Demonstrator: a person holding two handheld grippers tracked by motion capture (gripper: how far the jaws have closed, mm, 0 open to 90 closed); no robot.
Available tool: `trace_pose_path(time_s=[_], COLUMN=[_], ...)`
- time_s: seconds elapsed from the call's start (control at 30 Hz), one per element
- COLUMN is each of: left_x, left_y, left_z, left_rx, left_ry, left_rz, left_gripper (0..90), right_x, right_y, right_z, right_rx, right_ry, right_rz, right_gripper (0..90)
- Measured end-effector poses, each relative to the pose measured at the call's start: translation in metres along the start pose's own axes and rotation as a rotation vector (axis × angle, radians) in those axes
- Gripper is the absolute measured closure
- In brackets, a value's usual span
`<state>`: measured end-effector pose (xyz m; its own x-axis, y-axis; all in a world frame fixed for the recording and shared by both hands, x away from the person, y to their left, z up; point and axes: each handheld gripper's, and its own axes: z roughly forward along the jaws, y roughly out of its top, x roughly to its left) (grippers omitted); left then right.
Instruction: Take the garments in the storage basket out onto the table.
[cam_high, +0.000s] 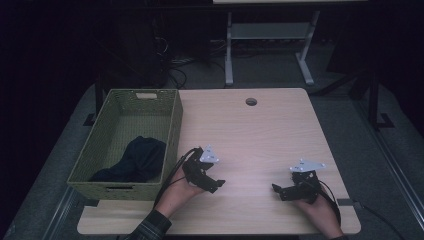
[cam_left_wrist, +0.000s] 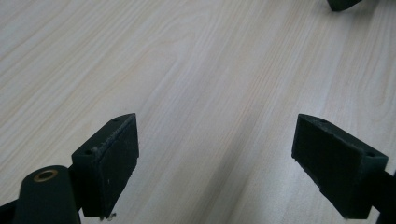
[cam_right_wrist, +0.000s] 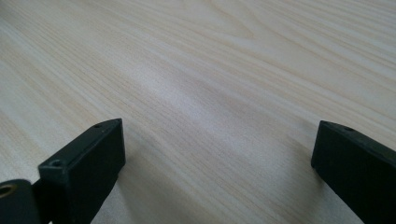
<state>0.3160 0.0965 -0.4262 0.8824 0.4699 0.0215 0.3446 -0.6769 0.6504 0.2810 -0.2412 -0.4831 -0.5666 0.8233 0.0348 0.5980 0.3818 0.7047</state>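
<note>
dark cloth (cam_high: 136, 160) bunched in green woven basket (cam_high: 172, 125), table's (cam_high: 270, 135) left edge, long axis running front-left to back-right.
left gripper (cam_high: 214, 184) and right gripper (cam_high: 281, 190) both spread wide, holding nothing, over bare wood.

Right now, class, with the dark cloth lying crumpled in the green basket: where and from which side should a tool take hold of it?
Grip the raised bunched fold at the top of the dark cloth, coming straight down from above. The green basket walls it in on every side, so only the open top gives access, and the humped fold offers something to pinch. The left tool, jaws open, is probably the handier one.
</note>
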Motion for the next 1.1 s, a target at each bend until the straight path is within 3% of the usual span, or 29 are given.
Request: trace_pose_path(time_s=[0.6,1.1], left_x=[-0.002,0.002], left_y=[0.012,0.025], left_z=[-0.013,-0.03], left_rx=[0.017,-0.002], left_ry=[-0.022,-0.015], left_rz=[0.021,0.025], left_gripper=[14.5,14.6], right_x=[0.0,0.0], right_y=[0.0,0.0], right_z=[0.0,0.0], right_rx=[0.0,0.0], right_ry=[0.0,0.0], right_rz=[0.0,0.0], right_gripper=[2.6,2.6])
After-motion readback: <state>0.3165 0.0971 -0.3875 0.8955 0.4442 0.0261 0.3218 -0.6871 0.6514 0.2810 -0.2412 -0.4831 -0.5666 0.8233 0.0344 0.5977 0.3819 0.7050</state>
